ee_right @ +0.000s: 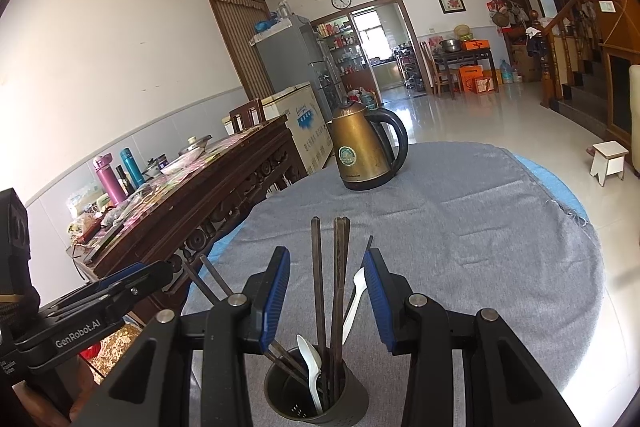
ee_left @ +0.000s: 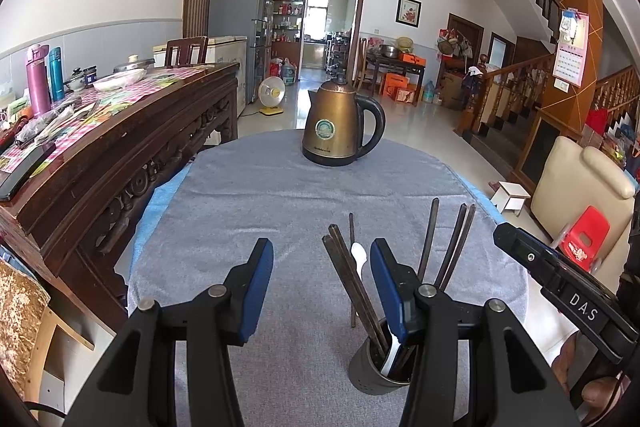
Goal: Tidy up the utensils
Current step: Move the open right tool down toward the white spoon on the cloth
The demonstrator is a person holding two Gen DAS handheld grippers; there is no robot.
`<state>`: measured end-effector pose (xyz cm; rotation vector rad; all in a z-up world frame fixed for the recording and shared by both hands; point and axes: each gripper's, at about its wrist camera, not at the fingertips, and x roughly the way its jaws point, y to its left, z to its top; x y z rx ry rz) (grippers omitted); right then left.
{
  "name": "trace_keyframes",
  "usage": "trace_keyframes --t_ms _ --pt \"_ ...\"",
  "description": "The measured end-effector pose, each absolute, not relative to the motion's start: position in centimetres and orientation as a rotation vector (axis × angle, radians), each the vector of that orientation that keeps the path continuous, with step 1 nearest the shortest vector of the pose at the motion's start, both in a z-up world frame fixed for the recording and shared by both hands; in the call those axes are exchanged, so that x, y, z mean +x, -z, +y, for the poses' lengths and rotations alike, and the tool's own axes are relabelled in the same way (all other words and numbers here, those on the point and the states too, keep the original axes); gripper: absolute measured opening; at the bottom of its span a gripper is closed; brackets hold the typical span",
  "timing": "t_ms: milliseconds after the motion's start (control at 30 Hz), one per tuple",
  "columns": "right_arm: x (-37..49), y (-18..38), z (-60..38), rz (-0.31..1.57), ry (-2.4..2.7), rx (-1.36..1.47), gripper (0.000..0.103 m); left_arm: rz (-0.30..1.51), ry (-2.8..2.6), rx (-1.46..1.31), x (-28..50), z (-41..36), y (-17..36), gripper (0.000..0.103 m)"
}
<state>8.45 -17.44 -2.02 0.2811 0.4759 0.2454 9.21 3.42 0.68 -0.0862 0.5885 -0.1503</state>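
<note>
1. Chopsticks stand nearly upright in a dark grey utensil holder on the grey tablecloth, their long axes fanning upward and apart.
2. Two white plastic spoons share the holder, one bowl up, the other leaning right.
3. One chopstick seems to lie flat on the cloth beyond the holder; its near end is hard to make out.
4. The holder's base is cut off by the frame edge in the right wrist view.
5. Left gripper is partly open, beside the holder and gripping nothing.
6. Right gripper is partly open, with utensils showing between its pads; contact cannot be told.
7. A brass-coloured kettle stands farther back.
</note>
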Motion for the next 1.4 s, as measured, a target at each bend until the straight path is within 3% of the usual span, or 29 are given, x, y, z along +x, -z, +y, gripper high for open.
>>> trace_keyframes --t_ms 400,633,967,1167,1233,1300,1400 --pt "9.0 2.1 -19.5 0.484 -0.184 0.354 0.042 0.562 0.038 -0.157 10.2 8.9 -0.7 0.053" --pt "11.3 4.3 -23.1 0.554 -0.107 0.438 0.041 0.622 -0.056 -0.21 12.6 12.5 1.9 0.053" --pt "25.0 14.9 -23.9 1.079 -0.342 0.589 0.041 0.843 -0.057 -0.244 16.5 13.1 9.0 0.053" --pt "30.8 19.6 -19.8 1.255 -0.426 0.575 0.042 0.902 -0.06 -0.245 17.5 13.1 11.2 0.053" --pt "32.0 20.2 -18.4 1.272 -0.428 0.54 0.047 0.913 -0.067 -0.249 17.8 13.5 11.7 0.053" --pt "32.7 19.8 -17.4 1.258 -0.434 0.499 0.059 0.923 -0.073 -0.257 18.0 13.9 12.0 0.053" --pt "33.4 19.3 -15.3 1.262 -0.422 0.384 0.061 0.935 -0.078 -0.269 18.5 14.4 12.5 0.053"
